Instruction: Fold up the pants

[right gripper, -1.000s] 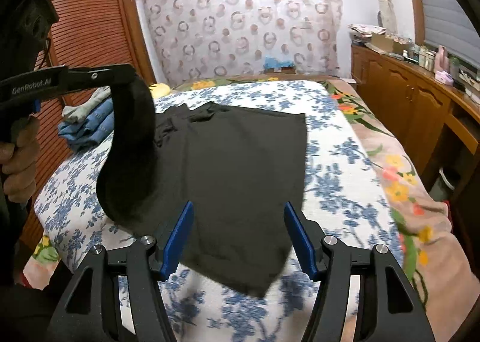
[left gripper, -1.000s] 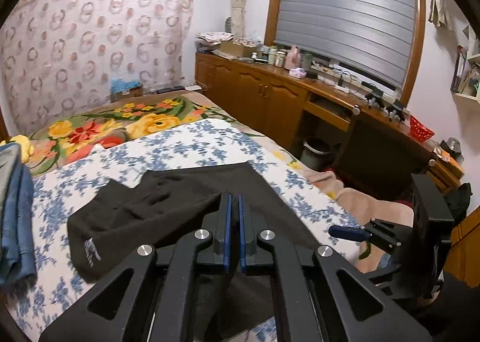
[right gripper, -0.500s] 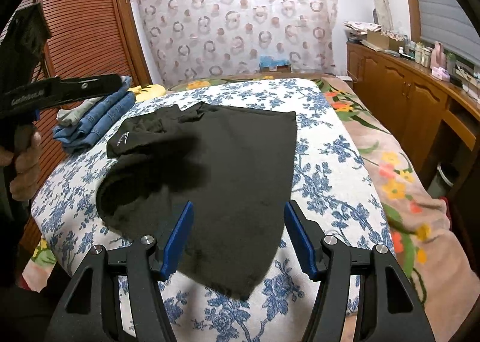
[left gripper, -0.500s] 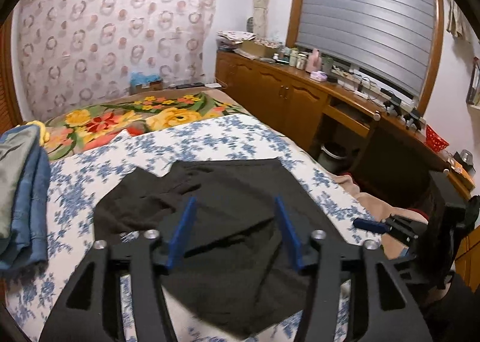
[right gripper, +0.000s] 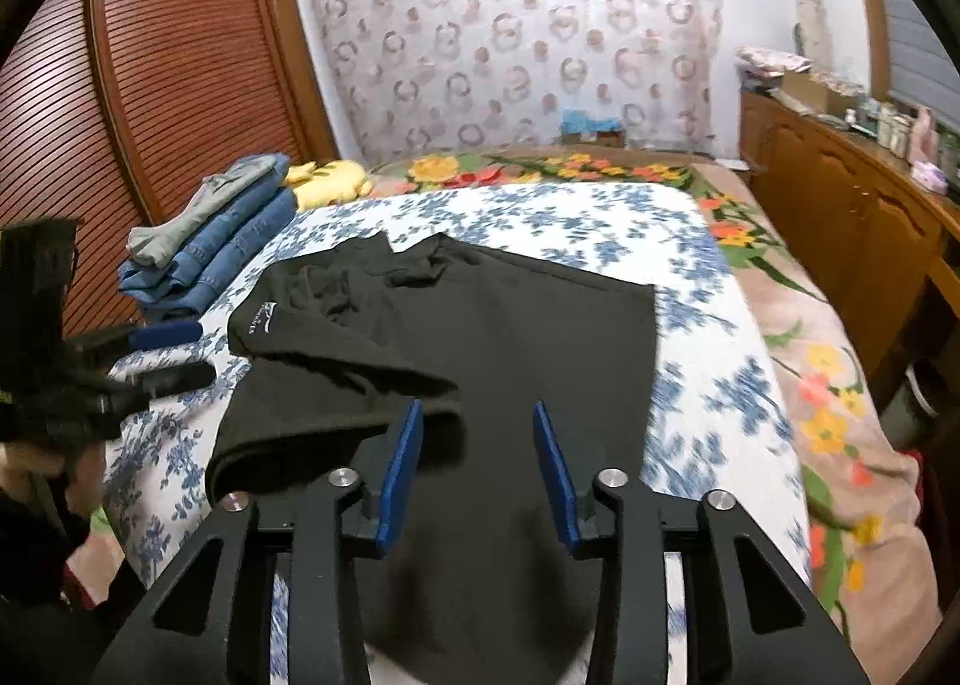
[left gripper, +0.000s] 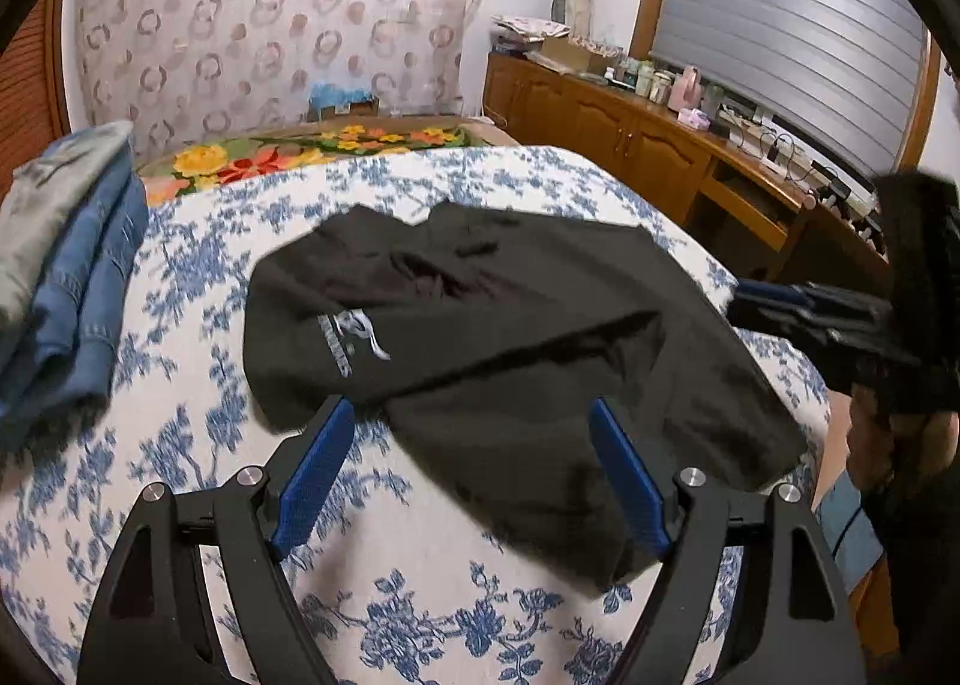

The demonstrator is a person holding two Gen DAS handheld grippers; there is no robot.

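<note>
Black pants [left gripper: 510, 337] lie on the bed, one part folded over so a white logo faces up. My left gripper [left gripper: 474, 475] hovers above their near edge. Its blue pads stand wide apart and are still opening, touching no cloth. In the right wrist view the pants [right gripper: 510, 325] spread across the middle of the bed. My right gripper [right gripper: 477, 469] hangs low over their near part, jaws closing, and no cloth shows pinched between the pads. The left gripper [right gripper: 174, 355] shows at the left edge, held by a hand.
A stack of folded jeans with a grey garment on top [right gripper: 222, 241] sits at the bed's left side, a yellow plush [right gripper: 330, 181] behind it. The blue-flowered cover [left gripper: 180, 445] runs to the near edge. Wooden cabinets [left gripper: 630, 144] line the right wall; a slatted wardrobe [right gripper: 150, 84] stands left.
My left gripper let go of the lifted cloth, which dropped onto the pants, then opened wide and sank toward the bed. My right gripper moved over the pants and its jaws narrowed.
</note>
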